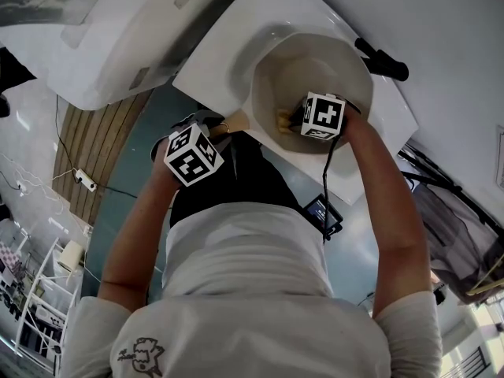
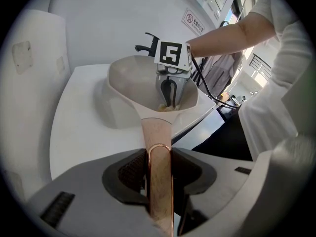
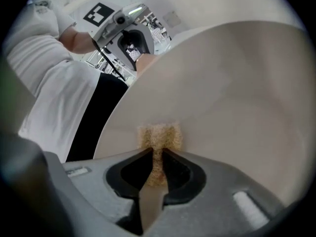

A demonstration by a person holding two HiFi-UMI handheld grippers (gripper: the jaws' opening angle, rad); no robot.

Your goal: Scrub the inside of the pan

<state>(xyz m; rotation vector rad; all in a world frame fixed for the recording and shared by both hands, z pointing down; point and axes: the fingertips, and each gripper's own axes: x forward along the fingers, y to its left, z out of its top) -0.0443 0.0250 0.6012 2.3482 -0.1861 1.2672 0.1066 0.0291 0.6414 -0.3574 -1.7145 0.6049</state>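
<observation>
- Head view. We log the pan [image 1: 309, 68], pale and round, on a white counter [image 1: 216, 65]. The right gripper [image 1: 290, 121] reaches down into it. Just past its tips sits a yellowish scrub pad [image 1: 281, 119], on the side of the pan nearest the left gripper [image 1: 219, 130]. The left gripper is outside the rim, at the pan's handle [image 1: 236, 120].
- Left gripper view. The jaws are clenched on the copper-toned handle [image 2: 158, 137], which runs straight ahead from between them to the pan bowl. Beyond that, inside the bowl, we see the other gripper pointing down onto the pad.
- Right gripper view. The jaws are clamped on the scrub pad [image 3: 158, 138]. Its free end sticks out ahead of the tips and lies against the pan's inner wall [image 3: 222, 93]. Up and to the left of these jaws, past the rim, the left gripper grips the handle.
- Progress, in our judgement. The pan is steadied and the pad is in contact, so scrubbing is under way. The inner surface we can see looks evenly pale, with no clear residue or suds. We cannot tell how much has been covered. The wall far from the pad and the floor probably remain to be worked.
</observation>
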